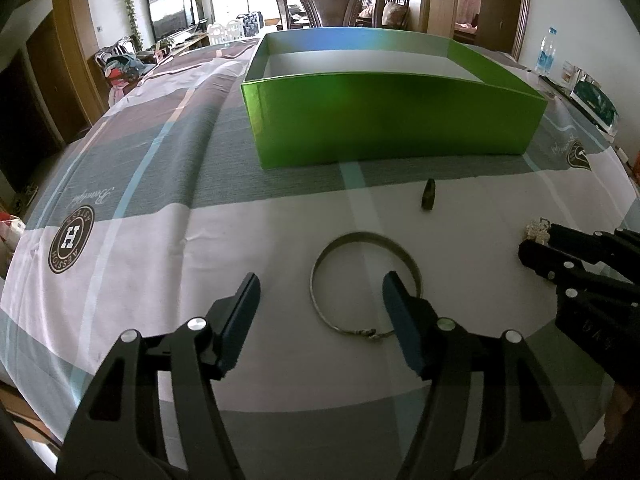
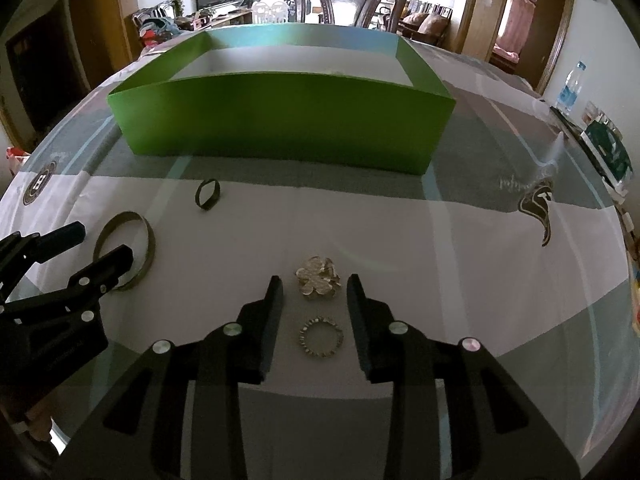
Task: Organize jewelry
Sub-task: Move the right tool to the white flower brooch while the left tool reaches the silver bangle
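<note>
both wide open, left gripper (image 1: 320,304) straddling the bangle (image 1: 366,286), right gripper (image 2: 314,308) around the flower brooch (image 2: 318,283) and beaded ring (image 2: 321,337). could easily skid thin metal across cloth, missing the green box (image 2: 280,128).

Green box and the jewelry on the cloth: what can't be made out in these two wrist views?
- Green box floor: the near wall hides most of it in both views, so its contents are unknown.
- Bangle: in the left wrist view the left gripper finger covers its right side.
- Flower-shaped piece: in the left wrist view mostly behind the right gripper.
- Small dark ring: material and detail too small to tell.
</note>
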